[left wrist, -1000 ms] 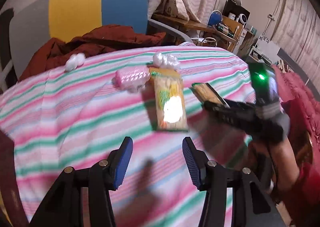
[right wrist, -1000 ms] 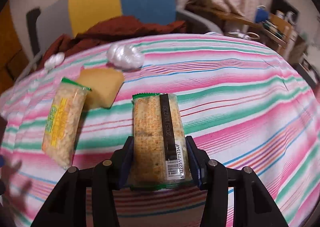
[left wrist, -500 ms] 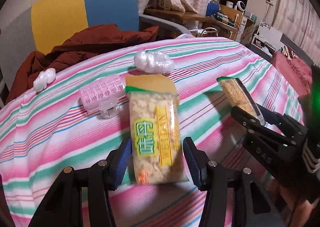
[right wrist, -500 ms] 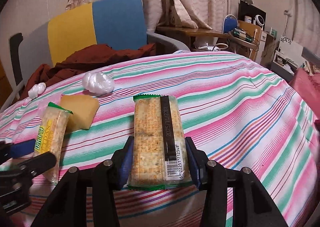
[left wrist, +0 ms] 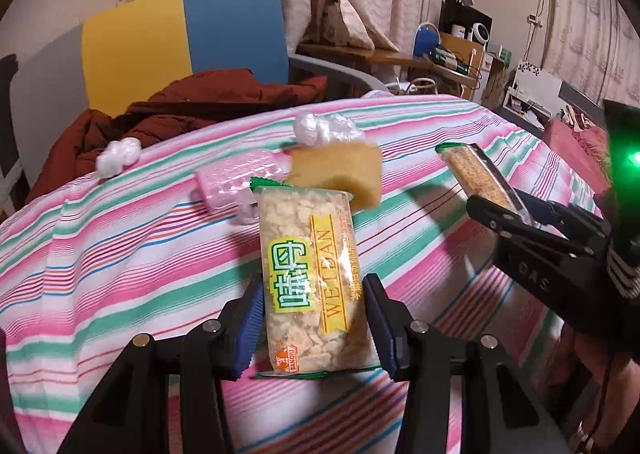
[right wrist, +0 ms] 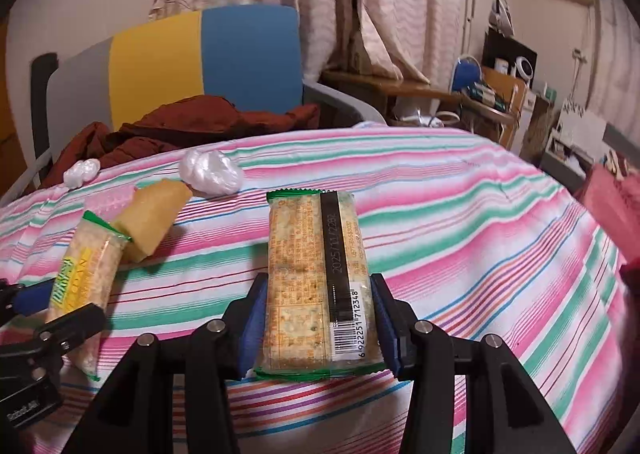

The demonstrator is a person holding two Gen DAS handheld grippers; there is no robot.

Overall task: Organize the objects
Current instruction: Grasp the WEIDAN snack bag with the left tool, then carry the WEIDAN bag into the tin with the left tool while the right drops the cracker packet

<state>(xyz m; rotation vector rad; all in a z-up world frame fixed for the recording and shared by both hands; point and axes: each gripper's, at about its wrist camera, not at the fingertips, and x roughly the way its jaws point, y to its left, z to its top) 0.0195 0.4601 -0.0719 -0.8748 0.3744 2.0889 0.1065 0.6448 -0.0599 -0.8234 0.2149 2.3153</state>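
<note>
My left gripper is shut on a clear green-edged snack pack with yellow and green lettering, lifted above the striped tablecloth. My right gripper is shut on a cracker pack with a barcode, also held above the cloth. Each gripper and its pack show in the other view: the cracker pack at right, the snack pack at left. A yellow sponge, a pink plastic case and two white plastic wads lie on the cloth beyond.
A chair with a yellow and blue back holds a dark red garment behind the table. A cluttered desk and curtains stand at the back right. A red cloth lies off the table's right edge.
My left gripper moved forward around the snack pack, shut on it and lifted it off the cloth. My right gripper kept hold of the cracker pack and rose slightly.
</note>
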